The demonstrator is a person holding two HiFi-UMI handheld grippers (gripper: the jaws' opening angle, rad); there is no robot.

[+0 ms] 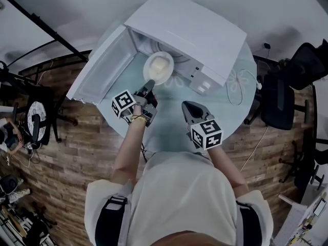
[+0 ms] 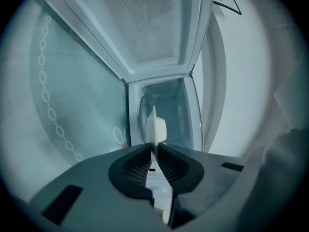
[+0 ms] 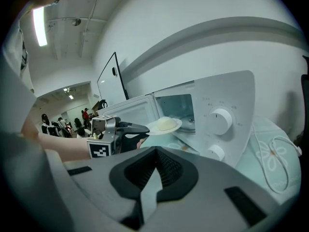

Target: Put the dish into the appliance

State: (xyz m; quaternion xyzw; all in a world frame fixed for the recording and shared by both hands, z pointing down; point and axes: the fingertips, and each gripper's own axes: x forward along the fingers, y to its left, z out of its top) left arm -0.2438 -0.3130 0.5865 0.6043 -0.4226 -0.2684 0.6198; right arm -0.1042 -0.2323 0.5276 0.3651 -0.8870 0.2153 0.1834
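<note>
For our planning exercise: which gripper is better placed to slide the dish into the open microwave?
Left. The left gripper grips the dish at the mouth of the open microwave; the right gripper hangs back, shut, empty.

White appliance [image 1: 189, 29]; white dish [image 1: 152, 75] at its opening, pale yellow lump [image 1: 160, 64] on top. Under the appliance, pale teal table [image 1: 169, 119] patterned with white loops and flowers. Dark grey left gripper [image 1: 148, 84] and right gripper [image 1: 187, 105], each marked with black-and-white squares. Brown plank floor [image 1: 77, 152] beyond.
</note>
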